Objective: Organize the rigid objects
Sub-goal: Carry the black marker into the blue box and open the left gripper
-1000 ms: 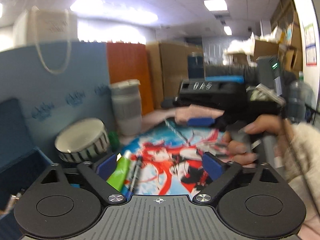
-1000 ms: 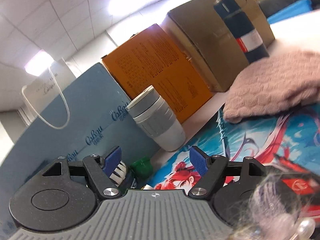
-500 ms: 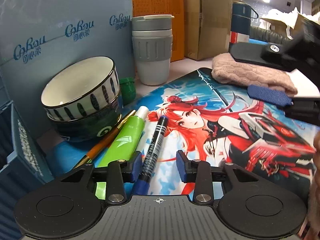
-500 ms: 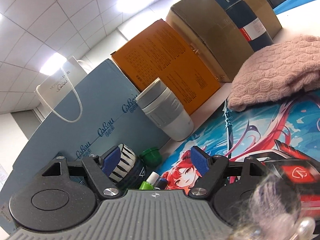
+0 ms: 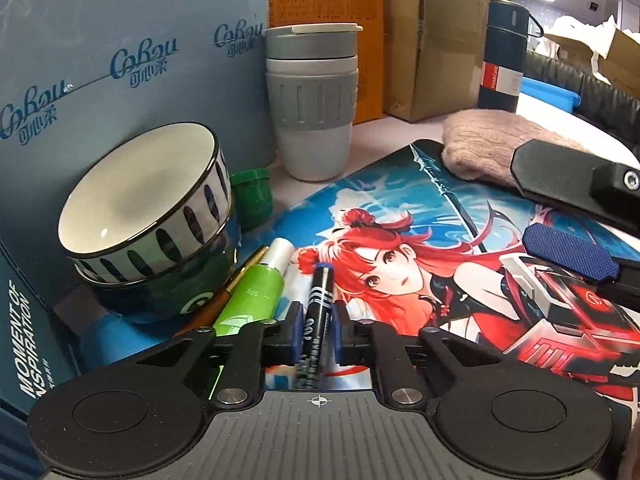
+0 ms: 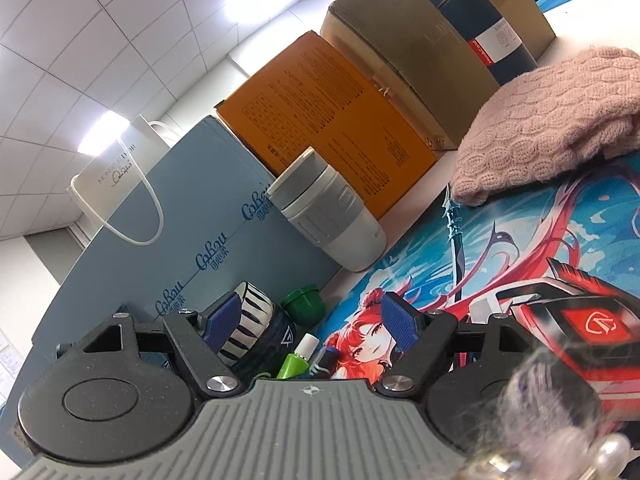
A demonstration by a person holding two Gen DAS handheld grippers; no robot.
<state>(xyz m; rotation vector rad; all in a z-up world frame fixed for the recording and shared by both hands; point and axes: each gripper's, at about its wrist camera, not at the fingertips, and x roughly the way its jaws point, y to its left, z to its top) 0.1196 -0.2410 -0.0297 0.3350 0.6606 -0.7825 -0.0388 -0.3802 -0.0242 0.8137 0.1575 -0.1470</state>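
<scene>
My left gripper [image 5: 316, 332] is shut on a black marker pen [image 5: 319, 308] that lies on the anime desk mat [image 5: 400, 216]. Beside the pen on the left lie a green tube [image 5: 256, 292] and a gold pen [image 5: 240, 280]. Two stacked bowls [image 5: 148, 216] and a small green cup [image 5: 252, 196] stand to the left. My right gripper [image 6: 312, 324] is open and empty, hovering above the mat; one of its blue pads [image 5: 568, 252] shows at the right of the left wrist view. The bowls [image 6: 248, 332], tube [image 6: 298, 360] and marker [image 6: 324, 360] show between its fingers.
A grey lidded tumbler [image 5: 312, 104] stands behind the mat, a dark blue flask [image 5: 504, 56] further right. A pink knitted cloth [image 5: 488, 148] lies on the mat's far edge. A blue paper bag [image 5: 120, 60], an orange box [image 5: 324, 12] and a cardboard box [image 5: 432, 40] form the back wall.
My left gripper dropped from above down to the mat and closed from wide open onto the black marker. My right gripper tilted slightly downward and stayed open.
</scene>
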